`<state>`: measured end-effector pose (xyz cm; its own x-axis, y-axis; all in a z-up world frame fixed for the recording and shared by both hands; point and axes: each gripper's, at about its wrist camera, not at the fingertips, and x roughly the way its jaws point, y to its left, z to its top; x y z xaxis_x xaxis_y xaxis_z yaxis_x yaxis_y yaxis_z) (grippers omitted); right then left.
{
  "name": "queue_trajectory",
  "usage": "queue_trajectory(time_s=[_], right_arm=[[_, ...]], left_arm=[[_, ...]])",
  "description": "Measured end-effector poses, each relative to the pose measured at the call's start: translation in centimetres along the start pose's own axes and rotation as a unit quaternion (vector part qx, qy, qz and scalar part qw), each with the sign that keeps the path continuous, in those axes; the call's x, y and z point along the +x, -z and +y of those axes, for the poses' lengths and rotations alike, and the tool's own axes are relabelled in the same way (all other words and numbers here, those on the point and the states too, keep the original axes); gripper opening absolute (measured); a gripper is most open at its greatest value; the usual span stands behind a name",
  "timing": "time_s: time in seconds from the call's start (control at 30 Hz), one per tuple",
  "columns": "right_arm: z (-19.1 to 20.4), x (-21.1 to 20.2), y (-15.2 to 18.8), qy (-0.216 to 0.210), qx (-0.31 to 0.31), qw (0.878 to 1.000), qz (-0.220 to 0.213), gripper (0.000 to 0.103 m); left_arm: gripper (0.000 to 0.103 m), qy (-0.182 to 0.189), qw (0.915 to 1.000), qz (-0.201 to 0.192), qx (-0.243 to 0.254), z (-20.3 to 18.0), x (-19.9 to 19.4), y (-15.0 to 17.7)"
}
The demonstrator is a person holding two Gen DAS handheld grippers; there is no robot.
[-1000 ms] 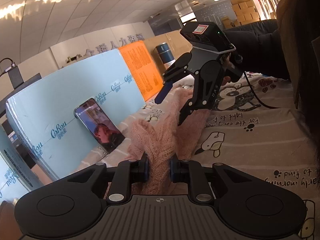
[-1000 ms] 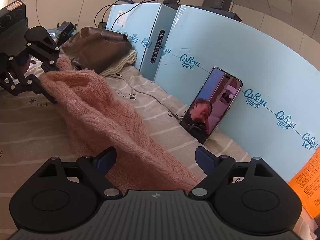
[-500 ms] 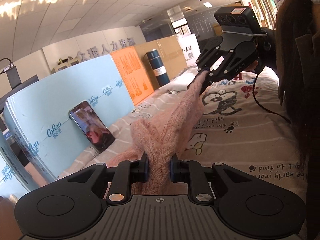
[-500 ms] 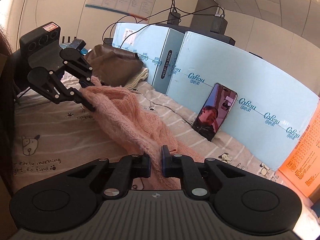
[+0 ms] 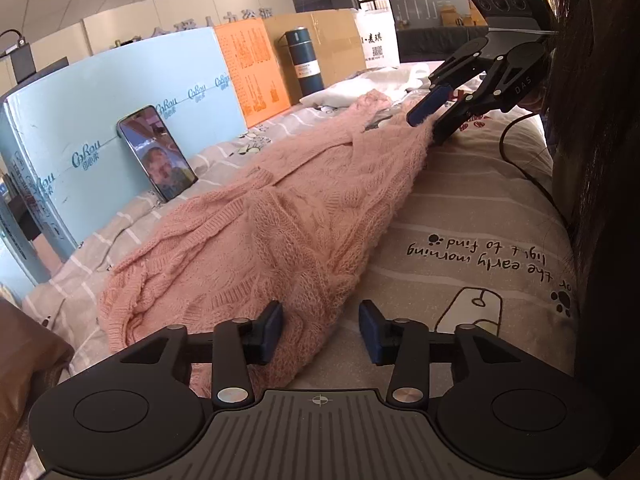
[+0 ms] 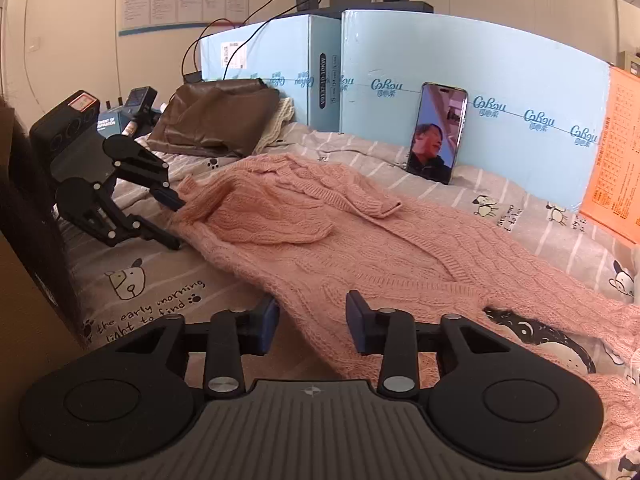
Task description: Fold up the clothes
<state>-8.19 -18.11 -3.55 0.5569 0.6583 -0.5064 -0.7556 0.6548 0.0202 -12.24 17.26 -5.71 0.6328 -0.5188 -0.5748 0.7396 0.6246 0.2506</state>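
A pink knitted sweater (image 5: pixel 304 216) is being laid out lengthwise on a striped bedsheet (image 5: pixel 472 216) printed with cartoon dogs and the words "the early morning light to find". Its near end is lying between the fingers of the left gripper (image 5: pixel 320 330), whose jaws are opening; the left pad is touching the knit, while the right pad is standing clear of it, so the cloth is being released rather than pinched. At the far end, the right gripper (image 5: pixel 430 120) is being held low over the sheet, its jaws also opening, with the sweater's edge lying between the blue pads and not squeezed by them. In the right wrist view, one sleeve (image 6: pixel 360 200) is seen folded across the sweater's body. A phone (image 5: pixel 158 152) is being propped upright against a light blue box (image 5: pixel 80 120) beyond the sweater. A brown garment (image 6: pixel 216 116) is lying heaped at the bed's far corner, well apart from the sweater.
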Motion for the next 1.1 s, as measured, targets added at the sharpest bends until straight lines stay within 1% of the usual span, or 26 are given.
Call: queue_trajectory(time_s=[0.07,0.13,0.2,0.23,0.3,0.37,0.4,0.47,0.57,0.6,0.63,0.7,0.8,0.87,1.0,1.1], right_arm=[[-0.7,-1.2,0.0,0.02,0.02,0.999,-0.023,0.042],[-1.4,-2.6,0.1,0.05,0.039,0.997,-0.046,0.045],[-2.0,-4.1,0.2,0.082,0.057,0.992,-0.072,0.048],[-2.5,-5.1,0.3,0.099,0.071,0.989,-0.087,0.051],[-3.5,-7.3,0.7,0.134,0.104,0.978,-0.119,0.056],[-4.2,-9.4,1.4,0.181,0.134,0.964,-0.141,0.063],[-4.4,-10.5,1.8,0.207,0.143,0.957,-0.147,0.063],[-4.3,-12.5,2.8,0.254,0.146,0.945,-0.147,0.066],[-4.2,-14.5,4.1,0.323,0.146,0.926,-0.128,0.071],[-4.5,-14.9,4.6,0.335,0.152,0.921,-0.125,0.072],[-5.0,-15.0,5.0,0.339,0.165,0.918,-0.123,0.072],[-6.4,-14.2,5.7,0.334,0.202,0.913,-0.119,0.074],[-8.7,-12.5,6.8,0.32,0.258,0.905,-0.111,0.075],[-10.1,-10.8,7.0,0.306,0.293,0.9,-0.102,0.075],[-12.8,-7.5,7.6,0.278,0.36,0.886,-0.086,0.075],[-14.0,-6.0,7.5,0.278,0.392,0.874,-0.07,0.072]], left_arm=[[0.065,-0.008,0.9998,-0.016,-0.01,0.2,-0.5,-0.1],[0.066,-0.012,0.9985,-0.041,-0.034,0.7,-1.1,-0.1],[0.077,-0.017,0.9955,-0.067,-0.064,1.3,-1.6,-0.1],[0.078,-0.022,0.9932,-0.079,-0.083,1.7,-1.7,-0.1],[0.08,-0.029,0.9876,-0.098,-0.119,2.5,-1.7,0.0],[0.081,-0.036,0.9819,-0.112,-0.148,3.0,-1.8,0.1],[0.085,-0.04,0.98,-0.115,-0.157,3.1,-1.8,0.2],[0.088,-0.048,0.9758,-0.121,-0.175,3.4,-1.8,0.2],[0.089,-0.067,0.9742,-0.119,-0.18,3.2,-2.0,0.3],[0.089,-0.075,0.9728,-0.12,-0.183,3.3,-2.1,0.3],[0.089,-0.081,0.9717,-0.12,-0.187,3.3,-2.1,0.3],[0.089,-0.104,0.9693,-0.113,-0.192,3.4,-2.1,0.3],[0.09,-0.143,0.9665,-0.086,-0.195,3.6,-1.8,0.4],[0.09,-0.158,0.9649,-0.067,-0.199,3.9,-1.7,0.8],[0.09,-0.166,0.9619,-0.058,-0.209,4.4,-1.7,1.2],[0.09,-0.169,0.9598,-0.056,-0.218,4.8,-1.7,1.3]])
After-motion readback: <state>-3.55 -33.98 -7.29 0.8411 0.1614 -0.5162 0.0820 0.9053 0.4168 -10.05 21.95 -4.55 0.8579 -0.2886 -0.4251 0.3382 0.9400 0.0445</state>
